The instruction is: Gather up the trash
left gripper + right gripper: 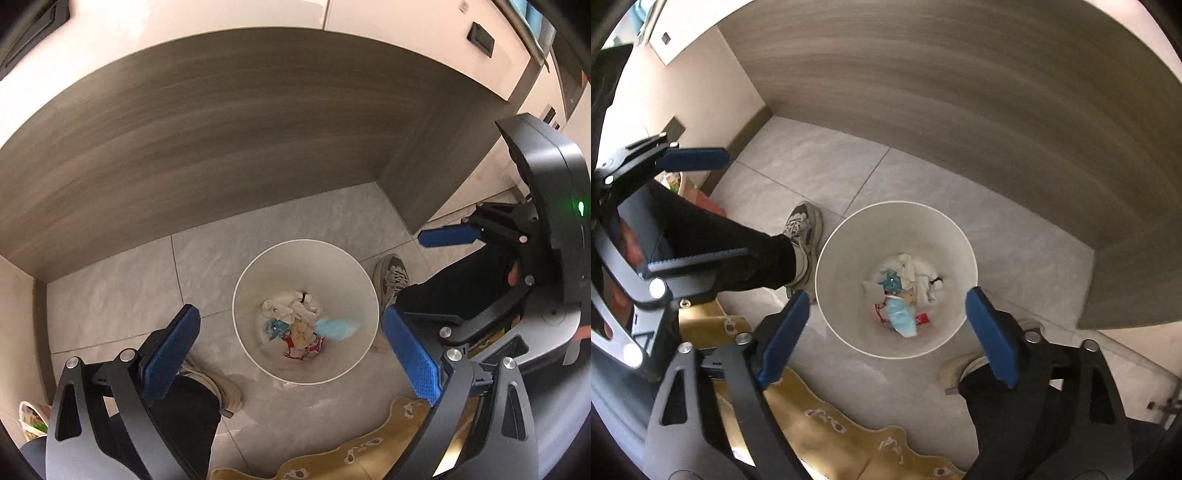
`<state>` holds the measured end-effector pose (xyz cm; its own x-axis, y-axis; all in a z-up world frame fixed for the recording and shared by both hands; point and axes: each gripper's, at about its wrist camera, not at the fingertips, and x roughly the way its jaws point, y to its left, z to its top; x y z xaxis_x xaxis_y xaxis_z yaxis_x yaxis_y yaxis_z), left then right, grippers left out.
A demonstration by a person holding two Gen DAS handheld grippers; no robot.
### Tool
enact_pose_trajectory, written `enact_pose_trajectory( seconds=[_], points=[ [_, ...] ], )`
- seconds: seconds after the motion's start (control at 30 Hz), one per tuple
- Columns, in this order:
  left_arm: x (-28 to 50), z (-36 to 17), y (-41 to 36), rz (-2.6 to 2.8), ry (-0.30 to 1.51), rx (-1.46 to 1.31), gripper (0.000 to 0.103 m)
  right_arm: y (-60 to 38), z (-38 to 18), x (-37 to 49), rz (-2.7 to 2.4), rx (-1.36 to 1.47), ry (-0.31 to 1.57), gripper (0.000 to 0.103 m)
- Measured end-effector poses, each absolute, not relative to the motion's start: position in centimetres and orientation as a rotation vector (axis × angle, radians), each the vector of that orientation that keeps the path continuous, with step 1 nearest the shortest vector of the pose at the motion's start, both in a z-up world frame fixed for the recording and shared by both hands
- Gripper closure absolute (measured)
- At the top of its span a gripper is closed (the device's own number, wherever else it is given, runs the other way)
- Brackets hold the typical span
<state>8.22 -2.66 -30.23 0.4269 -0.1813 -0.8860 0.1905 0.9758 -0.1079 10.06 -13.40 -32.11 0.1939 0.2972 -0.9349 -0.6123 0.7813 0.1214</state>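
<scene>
A white round bin [255, 280] stands on the grey tile floor; it also shows in the right wrist view [842, 258]. Inside lie crumpled white tissues [299, 308], a light blue mask [338, 328] and small red and teal scraps. The blue mask shows in the right wrist view [901, 317] on top of the pile. My left gripper [291, 354] is open and empty, high above the bin. My right gripper [886, 332] is open and empty, also above the bin. The right gripper shows in the left wrist view [417, 277] at the right.
A wood-grain panel [240, 140] rises behind the bin. The person's shoes [393, 278] stand beside the bin on both sides. A yellow patterned mat [820, 432] lies in front. A bag of items [33, 421] sits at the far left.
</scene>
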Motion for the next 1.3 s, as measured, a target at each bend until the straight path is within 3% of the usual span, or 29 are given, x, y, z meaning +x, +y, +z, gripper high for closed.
enact_pose_trajectory(
  seconds=[0.13,1.3],
  points=[
    [8.0,-30.3,-2.4,-0.226,1.099,0.001,0.006,-13.5,-31.9,10.0,0.629,-0.314,1.202,0.005],
    [4.3,-25.4,-2.3,-0.174,0.895,-0.056,0.006,-17.5,-25.8,7.0,0.493,-0.228,0.977,0.005]
  ],
)
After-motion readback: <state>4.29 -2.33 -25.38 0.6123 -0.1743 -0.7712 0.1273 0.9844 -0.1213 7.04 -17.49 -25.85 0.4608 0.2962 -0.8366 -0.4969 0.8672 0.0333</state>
